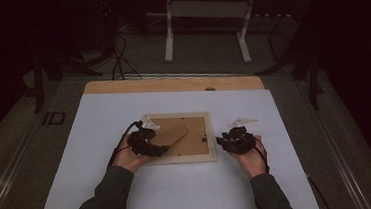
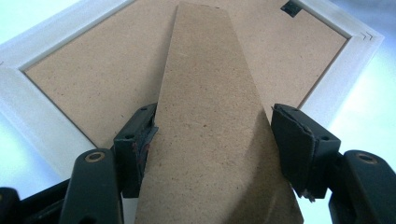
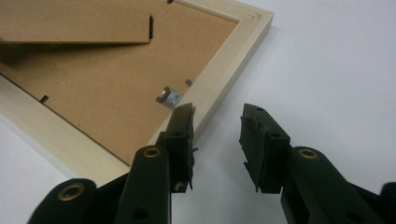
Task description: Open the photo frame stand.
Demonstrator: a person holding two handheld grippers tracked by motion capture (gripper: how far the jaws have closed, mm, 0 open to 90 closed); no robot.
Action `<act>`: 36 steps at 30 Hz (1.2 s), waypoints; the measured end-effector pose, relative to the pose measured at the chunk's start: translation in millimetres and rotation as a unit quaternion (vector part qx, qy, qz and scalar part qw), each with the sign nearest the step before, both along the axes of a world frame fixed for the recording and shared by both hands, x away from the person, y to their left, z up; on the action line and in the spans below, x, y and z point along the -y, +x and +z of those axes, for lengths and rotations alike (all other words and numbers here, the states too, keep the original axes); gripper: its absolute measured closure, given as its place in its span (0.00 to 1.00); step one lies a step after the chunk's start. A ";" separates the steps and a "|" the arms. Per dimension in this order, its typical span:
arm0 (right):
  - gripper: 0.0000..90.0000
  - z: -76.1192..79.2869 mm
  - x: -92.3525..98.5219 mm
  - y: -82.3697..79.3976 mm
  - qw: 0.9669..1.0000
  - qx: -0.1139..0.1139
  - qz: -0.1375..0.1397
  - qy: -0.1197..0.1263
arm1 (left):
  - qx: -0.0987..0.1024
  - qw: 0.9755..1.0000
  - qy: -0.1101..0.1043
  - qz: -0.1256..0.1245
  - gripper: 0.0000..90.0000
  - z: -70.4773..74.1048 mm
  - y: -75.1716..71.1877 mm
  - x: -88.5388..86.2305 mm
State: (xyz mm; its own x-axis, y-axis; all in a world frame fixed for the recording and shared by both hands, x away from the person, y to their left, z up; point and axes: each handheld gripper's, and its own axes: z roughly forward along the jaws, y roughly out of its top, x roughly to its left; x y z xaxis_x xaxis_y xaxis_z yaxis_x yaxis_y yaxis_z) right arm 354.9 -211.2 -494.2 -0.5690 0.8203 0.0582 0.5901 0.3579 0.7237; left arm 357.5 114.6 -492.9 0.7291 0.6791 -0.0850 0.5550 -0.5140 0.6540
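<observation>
Two sleeves come in over the near edge of the white table (image 1: pixel 180 195), each hand holding a black gripper.

The left gripper (image 1: pixel 163 147) reaches over the near left part of a picture frame (image 1: pixel 188 158) that lies face down near the middle of the table. In the left gripper view, its two jaws stand on either side of the brown cardboard stand (image 2: pixel 210 116) on the back of the frame. The left jaw touches the edge of the stand. The right jaw sits just beside the other edge, and I cannot tell if it presses on it. The stand is lifted a bit off the brown back board (image 2: pixel 93 70), and it throws a shadow there.

The right gripper (image 1: pixel 225 140) is just off the right side of the frame, over the bare table. In the right gripper view, its jaws are partly open with nothing between them. One jaw is over the pale wooden edge (image 3: pixel 224 70) of the frame, near a small metal clip (image 3: pixel 169 97), and the other is over the white table.

Farther back, the wooden far edge (image 1: pixel 172 84) of the table shows past the white top. Behind it stand the white legs (image 1: pixel 169 35) of another table on the grey floor.
</observation>
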 end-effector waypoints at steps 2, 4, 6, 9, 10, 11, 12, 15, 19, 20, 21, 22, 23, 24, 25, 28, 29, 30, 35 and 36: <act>0.69 0.6 -1.4 1.5 1.000 0.002 0.001 0.000 | 0.008 1.000 0.001 0.000 0.41 0.4 -2.0 0.7; 0.68 1.3 -3.0 3.5 1.000 0.002 0.001 0.001 | 0.016 1.000 0.003 -0.001 0.41 0.6 -3.9 0.8; 0.68 2.5 -4.2 5.8 1.000 0.002 0.003 0.000 | 0.022 1.000 0.004 -0.001 0.41 1.1 -5.6 1.1; 0.68 5.1 -5.5 8.6 1.000 0.003 0.002 0.000 | 0.031 1.000 0.006 -0.002 0.41 1.9 -7.8 1.7; 0.68 6.0 -5.8 9.6 1.000 0.004 0.003 -0.002 | 0.034 0.999 0.005 -0.001 0.41 2.2 -8.7 2.0; 0.67 7.1 -6.2 10.6 1.000 0.004 0.003 -0.001 | 0.035 0.999 0.006 -0.001 0.41 2.5 -9.1 2.0; 0.67 8.0 -6.2 11.4 1.000 0.005 0.003 -0.003 | 0.038 0.999 0.004 -0.002 0.41 2.8 -9.8 2.0; 0.66 10.9 -6.0 14.2 1.000 0.006 0.000 0.000 | 0.043 0.999 0.003 0.000 0.41 3.0 -11.0 2.0; 0.65 14.8 -6.1 18.9 1.000 0.008 0.001 -0.003 | 0.051 0.999 0.005 -0.002 0.41 3.5 -13.3 2.4; 0.65 14.8 -6.1 18.9 1.000 0.008 0.001 -0.003 | 0.053 0.999 0.006 -0.002 0.41 3.8 -14.0 2.5; 0.65 15.6 -6.2 19.6 1.000 0.007 0.001 -0.004 | 0.056 0.998 0.006 -0.002 0.41 3.9 -14.6 2.7; 0.65 16.2 -6.4 20.4 1.000 0.007 0.000 -0.004 | 0.059 0.998 0.006 -0.003 0.41 4.3 -15.4 2.7; 0.64 17.5 -6.5 21.5 1.000 0.009 0.000 -0.005 | 0.061 0.998 0.006 -0.002 0.41 4.6 -16.1 3.0; 0.64 17.5 -6.5 21.5 1.000 0.009 0.000 -0.005 | 0.062 0.998 0.008 -0.002 0.41 5.3 -16.8 3.2; 0.63 17.9 -6.6 22.1 1.000 0.011 -0.001 -0.005 | 0.066 0.998 0.009 -0.003 0.41 5.7 -17.3 3.5; 0.62 19.0 -6.7 24.6 1.000 0.007 -0.001 0.004 | 0.073 0.997 0.012 -0.004 0.41 6.7 -19.3 4.2; 0.62 19.0 -6.7 24.6 1.000 0.007 -0.001 0.004 | 0.076 0.997 0.014 -0.004 0.41 7.0 -20.0 4.6; 0.61 19.4 -6.6 25.2 1.000 0.006 0.000 0.004 | 0.079 0.997 0.014 -0.004 0.41 7.1 -20.8 4.9; 0.61 22.6 -7.4 28.2 1.000 0.008 0.001 -0.001 | 0.092 0.996 0.011 -0.002 0.41 8.5 -25.1 5.5; 0.61 23.5 -7.7 28.7 1.000 0.008 0.002 -0.002 | 0.095 0.995 0.013 -0.002 0.41 9.0 -26.3 6.1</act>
State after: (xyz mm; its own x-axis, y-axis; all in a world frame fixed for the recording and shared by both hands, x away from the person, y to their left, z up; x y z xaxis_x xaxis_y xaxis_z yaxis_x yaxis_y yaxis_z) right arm 383.6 -203.5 -470.7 -0.5724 0.8187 0.0454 0.5767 0.3627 0.7320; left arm 331.2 108.5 -483.9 0.7324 0.6770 0.0721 0.4209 -0.5334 0.7337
